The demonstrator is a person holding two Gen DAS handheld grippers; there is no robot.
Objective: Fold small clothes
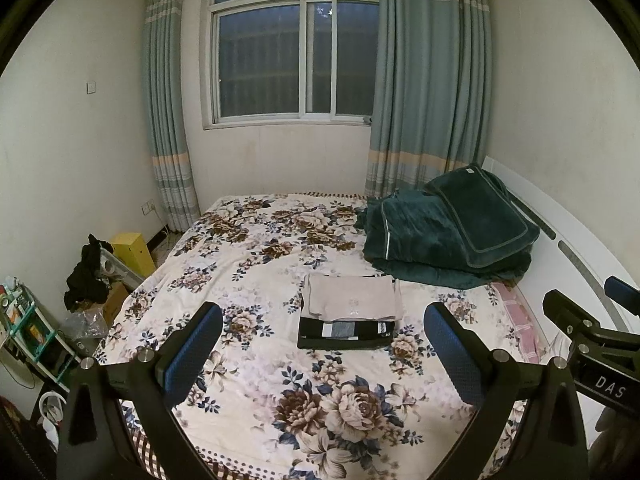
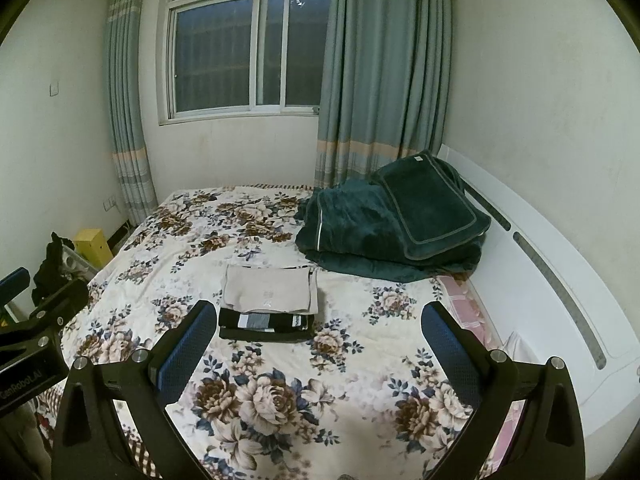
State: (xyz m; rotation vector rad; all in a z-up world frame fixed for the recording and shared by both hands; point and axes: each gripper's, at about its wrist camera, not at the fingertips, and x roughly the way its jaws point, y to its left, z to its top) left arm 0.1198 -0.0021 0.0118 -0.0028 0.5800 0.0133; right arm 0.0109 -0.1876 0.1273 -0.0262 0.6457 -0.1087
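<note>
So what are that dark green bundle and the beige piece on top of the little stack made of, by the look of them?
The dark green blanket looks like plush fleece or velvet: a soft, matte pile with thick, rounded folds and a piped edge. The beige garment looks like thin, smooth knit, perhaps cotton: it lies flat with crisp, fine edges. The exact fibre cannot be told from here.

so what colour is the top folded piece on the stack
Beige top piece, lying on a black striped one; clearest in the right wrist view.

Dim indoor light, heavy fisheye warping
</note>
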